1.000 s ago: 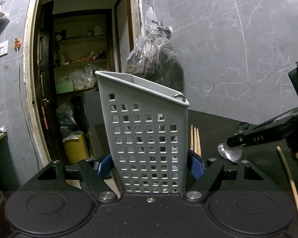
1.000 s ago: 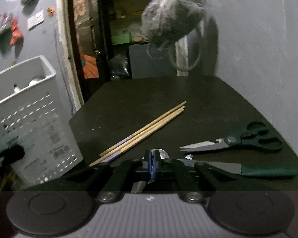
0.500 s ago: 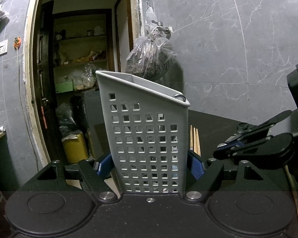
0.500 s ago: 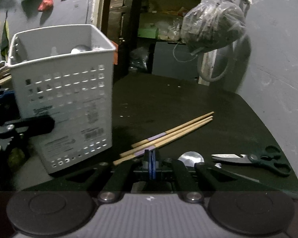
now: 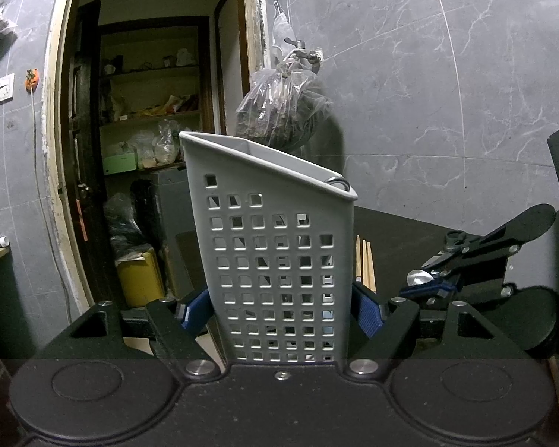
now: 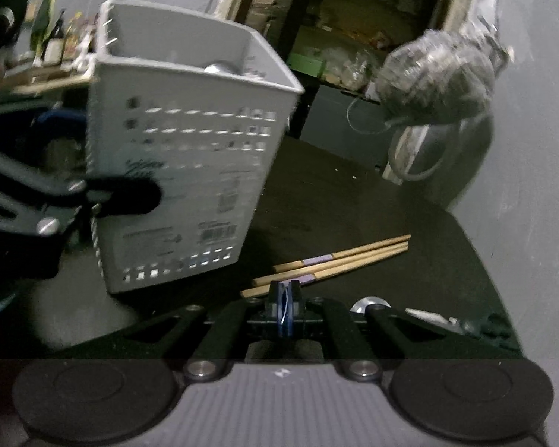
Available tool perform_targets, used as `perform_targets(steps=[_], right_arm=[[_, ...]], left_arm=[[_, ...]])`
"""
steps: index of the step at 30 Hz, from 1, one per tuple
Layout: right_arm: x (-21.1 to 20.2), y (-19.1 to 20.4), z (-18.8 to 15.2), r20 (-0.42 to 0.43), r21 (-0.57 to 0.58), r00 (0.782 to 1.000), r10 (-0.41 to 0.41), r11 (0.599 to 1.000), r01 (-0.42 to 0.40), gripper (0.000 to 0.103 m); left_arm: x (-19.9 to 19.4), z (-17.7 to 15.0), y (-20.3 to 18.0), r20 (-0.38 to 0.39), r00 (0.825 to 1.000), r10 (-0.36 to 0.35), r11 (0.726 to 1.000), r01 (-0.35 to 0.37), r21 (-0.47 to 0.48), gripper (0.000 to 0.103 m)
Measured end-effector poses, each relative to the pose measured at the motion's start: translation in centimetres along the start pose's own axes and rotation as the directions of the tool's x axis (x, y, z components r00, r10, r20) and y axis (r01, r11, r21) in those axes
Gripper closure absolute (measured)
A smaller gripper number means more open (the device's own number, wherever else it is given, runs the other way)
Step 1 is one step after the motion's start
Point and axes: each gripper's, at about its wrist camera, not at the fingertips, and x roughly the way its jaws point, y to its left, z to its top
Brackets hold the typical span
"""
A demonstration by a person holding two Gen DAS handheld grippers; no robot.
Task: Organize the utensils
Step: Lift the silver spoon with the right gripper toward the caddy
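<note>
Utensils: loose ones lie on the dark tabletop (image 5: 398, 231); the grey perforated caddy (image 5: 279, 260) is where they go.

Left wrist view: caddy fills centre frame, upright, clamped low on both side walls by the left gripper (image 5: 283, 309), whose blue fingers (image 5: 367, 309) press the plastic. Thin-walled plastic, so probably light and a bit flexy; a low hold on the walls looks steady, but hard squeezing could bow them. A metal loop (image 5: 340, 183) peeks over the rim at its right corner, so something is already inside. Chopsticks (image 5: 365, 260) lie just right of the caddy. At right of frame the right gripper (image 5: 428, 290) comes in sideways, fingers closed; a spoon bowl (image 5: 418, 276) shows right at its tip. Scissors (image 5: 454, 240) sit behind it.

Right wrist view, blurred: right gripper (image 6: 285, 309) at lower centre, fingers pinched together on a thin bright edge, likely the spoon handle, though I can't tell for certain. Spoon bowl (image 6: 369, 303) sits just right of the fingers. Smooth, stiff metal, likely slippery; grip mid-handle and firmly. Chopsticks (image 6: 331, 260) lie just above the fingers on the tabletop (image 6: 354, 205); light, stiff, prone to roll, best pinched near the banded middle. Caddy (image 6: 182, 171) at upper left, a rounded metal piece visible inside.
</note>
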Motion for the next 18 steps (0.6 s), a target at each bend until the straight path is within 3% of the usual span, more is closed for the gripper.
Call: perform_targets(steps=[11, 18], right_arm=[[0.4, 0.9, -0.6, -0.034, -0.016, 0.999, 0.025, 1.0, -0.025, 0.098], [-0.2, -0.5, -0.3, -0.009, 0.051, 1.0, 0.028, 0.998, -0.027, 0.098]], left_arm=[[0.0, 0.0, 0.0, 0.0, 1.0, 0.001, 1.0, -0.001, 0.0, 0.024], [0.0, 0.0, 0.0, 0.0, 1.0, 0.001, 1.0, -0.001, 0.0, 0.024]])
